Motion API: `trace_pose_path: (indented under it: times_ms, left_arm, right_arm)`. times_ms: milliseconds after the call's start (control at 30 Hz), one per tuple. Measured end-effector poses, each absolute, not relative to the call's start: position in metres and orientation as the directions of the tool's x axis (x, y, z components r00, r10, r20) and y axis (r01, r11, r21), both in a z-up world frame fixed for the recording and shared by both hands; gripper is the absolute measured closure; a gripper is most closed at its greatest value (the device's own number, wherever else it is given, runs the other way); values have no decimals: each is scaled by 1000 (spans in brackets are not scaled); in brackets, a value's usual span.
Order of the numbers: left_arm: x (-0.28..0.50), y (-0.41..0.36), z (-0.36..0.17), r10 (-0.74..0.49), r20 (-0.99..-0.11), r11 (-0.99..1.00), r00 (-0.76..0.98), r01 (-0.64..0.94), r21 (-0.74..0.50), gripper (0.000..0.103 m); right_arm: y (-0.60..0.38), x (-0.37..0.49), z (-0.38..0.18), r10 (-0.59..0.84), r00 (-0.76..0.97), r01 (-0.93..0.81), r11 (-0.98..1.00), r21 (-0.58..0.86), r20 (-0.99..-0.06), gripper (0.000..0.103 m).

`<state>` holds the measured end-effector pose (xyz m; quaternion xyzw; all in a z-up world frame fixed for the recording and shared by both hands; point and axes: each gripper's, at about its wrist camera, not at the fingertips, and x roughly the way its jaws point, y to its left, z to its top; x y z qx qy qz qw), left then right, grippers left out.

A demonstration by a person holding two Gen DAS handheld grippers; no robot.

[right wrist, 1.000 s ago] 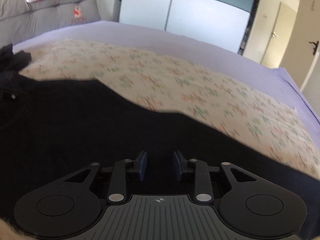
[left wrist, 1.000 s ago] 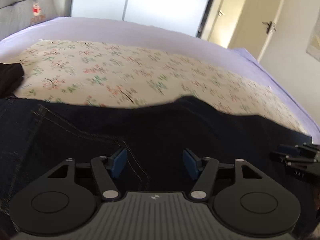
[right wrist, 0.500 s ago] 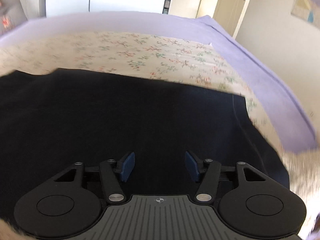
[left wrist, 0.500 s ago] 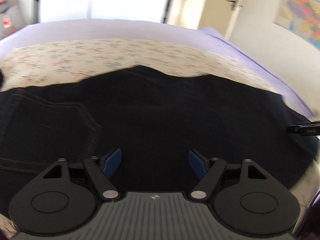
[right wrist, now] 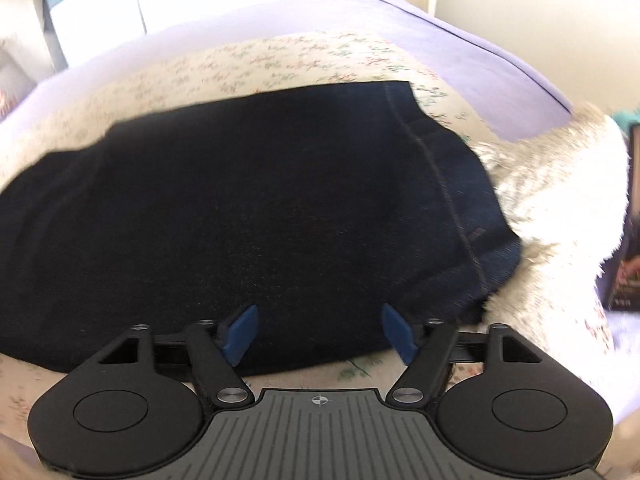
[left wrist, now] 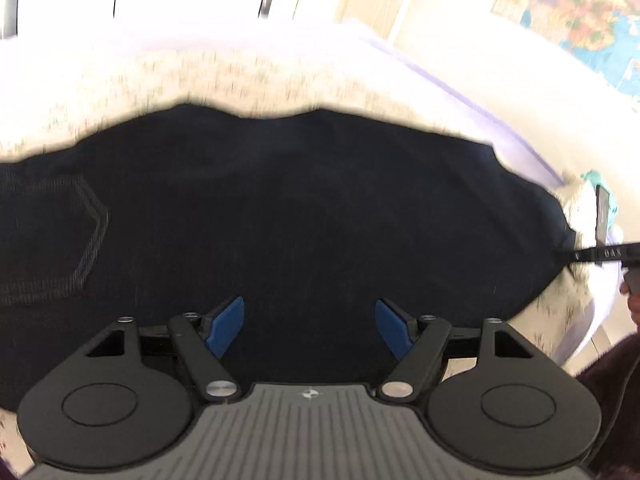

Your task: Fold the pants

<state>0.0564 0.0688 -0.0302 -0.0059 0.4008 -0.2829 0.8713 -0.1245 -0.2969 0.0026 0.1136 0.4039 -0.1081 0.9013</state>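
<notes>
The dark pants (right wrist: 248, 200) lie flat on the flowered cover (right wrist: 280, 64) of the bed, and their stitched hem (right wrist: 448, 184) is at the right end. The right hand-held gripper (right wrist: 318, 334) is opening over the near edge and nothing is between its blue pads. The left hand-held gripper (left wrist: 308, 328) stands apart above the middle of the cloth, also empty. The risk, I think, is a pinch of only the top layer, or of the cover together with it, so the fold comes out crooked.
</notes>
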Motion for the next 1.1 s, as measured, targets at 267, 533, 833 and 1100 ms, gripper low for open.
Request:
trace_pose_path:
  times_ms: [267, 533, 833, 1100]
  left_arm:
    - [47, 42, -22, -531, -647, 809, 547, 554, -195, 0]
    - [37, 29, -36, -496, -679, 808, 541, 575, -132, 0]
    - [38, 26, -40, -478, -686, 826, 548, 547, -139, 0]
    - [47, 34, -41, -489, -680, 843, 546, 495, -209, 0]
  right_arm:
    - [-330, -141, -13, -113, 612, 430, 878, 209, -783, 17]
    - [-339, -122, -32, -163, 649, 494, 833, 248, -743, 16]
    - [-299, -117, -15, -288, 699, 466, 878, 111, -655, 87]
    - [-236, -109, -3, -314, 814, 298, 948, -114, -489, 92]
